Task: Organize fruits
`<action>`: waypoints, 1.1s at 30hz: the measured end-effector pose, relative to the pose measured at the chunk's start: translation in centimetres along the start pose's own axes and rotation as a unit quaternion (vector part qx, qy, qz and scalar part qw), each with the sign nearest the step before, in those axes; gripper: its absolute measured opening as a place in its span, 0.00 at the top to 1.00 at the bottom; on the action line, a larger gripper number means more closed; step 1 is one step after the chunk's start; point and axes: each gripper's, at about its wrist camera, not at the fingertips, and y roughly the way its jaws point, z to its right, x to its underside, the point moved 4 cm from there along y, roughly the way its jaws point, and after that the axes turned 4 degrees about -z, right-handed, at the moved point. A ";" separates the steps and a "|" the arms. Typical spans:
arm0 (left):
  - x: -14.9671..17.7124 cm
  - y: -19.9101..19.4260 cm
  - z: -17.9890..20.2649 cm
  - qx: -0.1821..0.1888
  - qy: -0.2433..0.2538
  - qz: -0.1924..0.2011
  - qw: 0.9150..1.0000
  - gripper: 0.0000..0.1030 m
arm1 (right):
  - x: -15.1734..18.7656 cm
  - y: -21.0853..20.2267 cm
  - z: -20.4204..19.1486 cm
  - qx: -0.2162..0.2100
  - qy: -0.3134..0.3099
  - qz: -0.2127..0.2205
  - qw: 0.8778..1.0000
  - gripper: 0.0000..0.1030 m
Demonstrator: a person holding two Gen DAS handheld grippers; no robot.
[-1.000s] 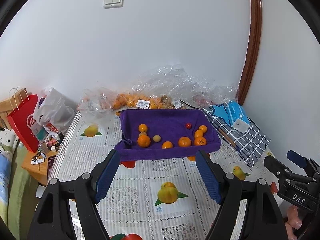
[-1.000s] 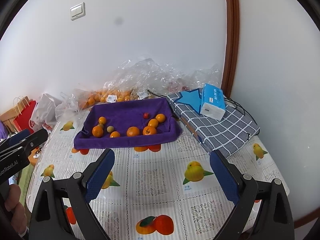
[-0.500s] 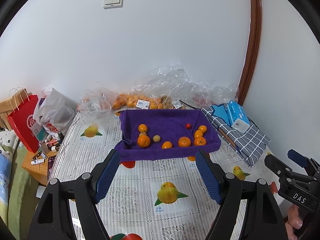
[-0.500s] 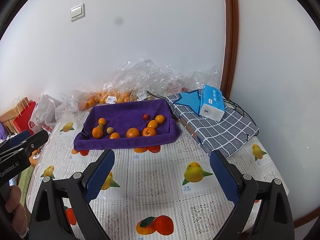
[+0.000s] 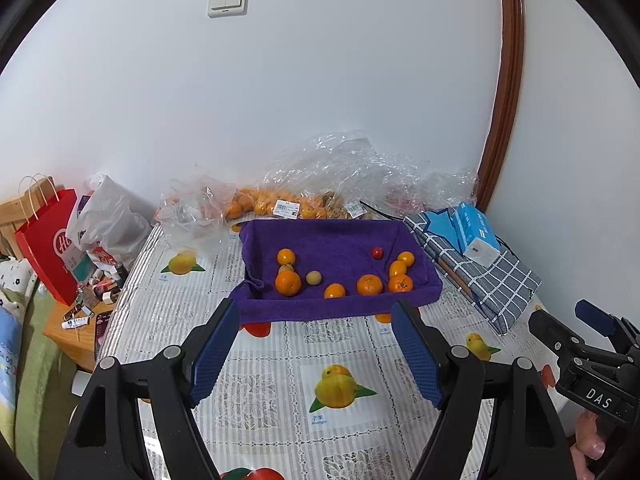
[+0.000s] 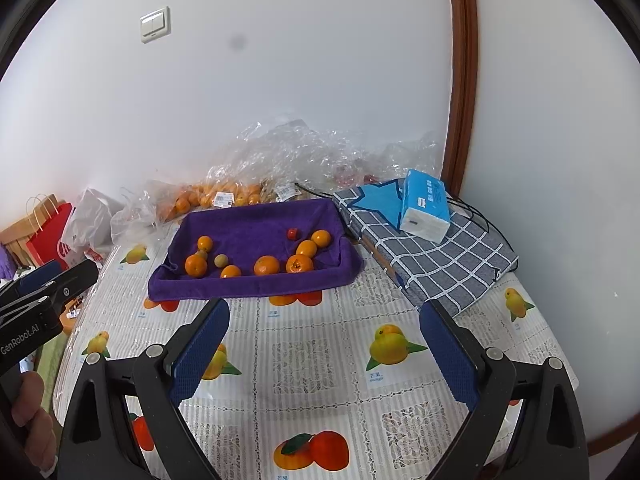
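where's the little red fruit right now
In both views the small red fruit sits on the purple towel, back right, just left of the oranges.

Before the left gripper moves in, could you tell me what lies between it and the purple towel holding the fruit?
Only bare fruit-print tablecloth lies between the open left gripper and the purple towel; the left wrist view shows it.

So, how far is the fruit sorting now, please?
It looks barely begun. Oranges, a small red fruit and a pale round fruit lie mixed on the purple towel-lined tray. Nothing is in hand: the left gripper and right gripper are open and empty above the fruit-print tablecloth. More oranges sit in the clear plastic bags behind.
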 end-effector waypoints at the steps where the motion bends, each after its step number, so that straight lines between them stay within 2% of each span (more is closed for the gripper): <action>1: 0.0 0.0 0.0 0.000 0.000 0.000 1.000 0.26 | 0.0 0.0 0.0 0.000 0.000 0.000 1.000 0.08; 33: -0.5 -0.2 -0.6 -0.004 -0.009 0.006 1.000 0.26 | -0.3 0.3 -0.9 -0.004 -0.003 0.000 1.000 0.08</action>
